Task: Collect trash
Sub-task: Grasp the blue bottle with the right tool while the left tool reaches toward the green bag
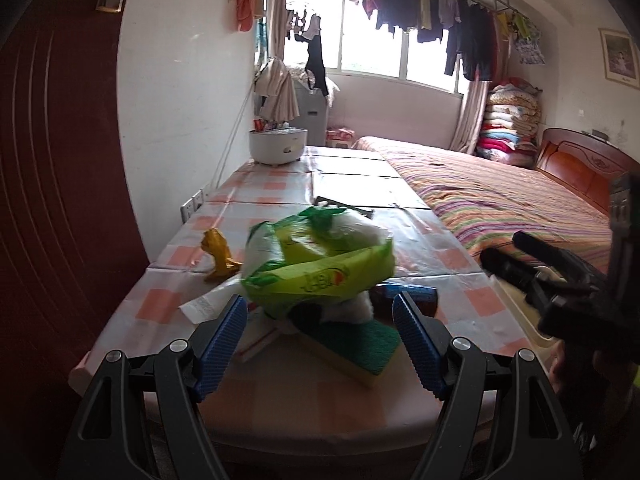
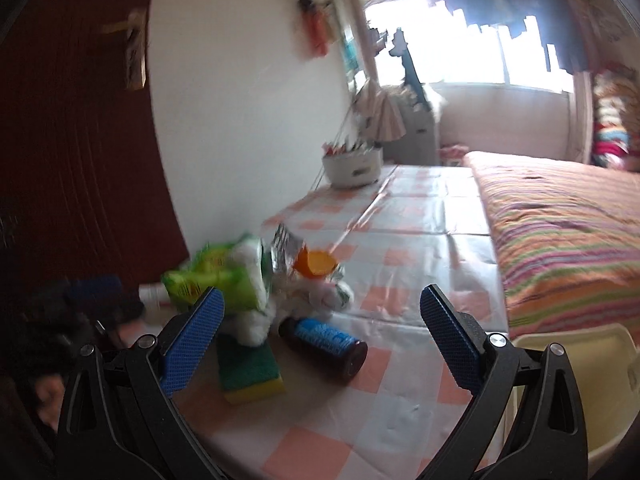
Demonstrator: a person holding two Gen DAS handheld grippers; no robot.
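Note:
A heap of trash lies on the checked tablecloth (image 1: 280,188). On top is a crumpled green and white plastic bag (image 1: 320,264), also in the right wrist view (image 2: 216,276). Under it lie a green and yellow sponge (image 1: 360,344) (image 2: 250,372) and a dark bottle with a blue label (image 2: 324,340). A yellow wrapper (image 1: 218,256) lies left of the bag; an orange piece (image 2: 314,264) and foil (image 2: 284,248) lie behind it. My left gripper (image 1: 320,312) is open, its blue pads either side of the bag. My right gripper (image 2: 320,308) is open above the bottle, and shows in the left view (image 1: 516,252).
A white appliance (image 1: 278,146) stands at the table's far end by the wall. A bed with a striped cover (image 1: 500,200) runs along the right side. A cream plastic bin (image 2: 576,380) sits at the table's near right edge. A dark red door (image 1: 60,160) is at left.

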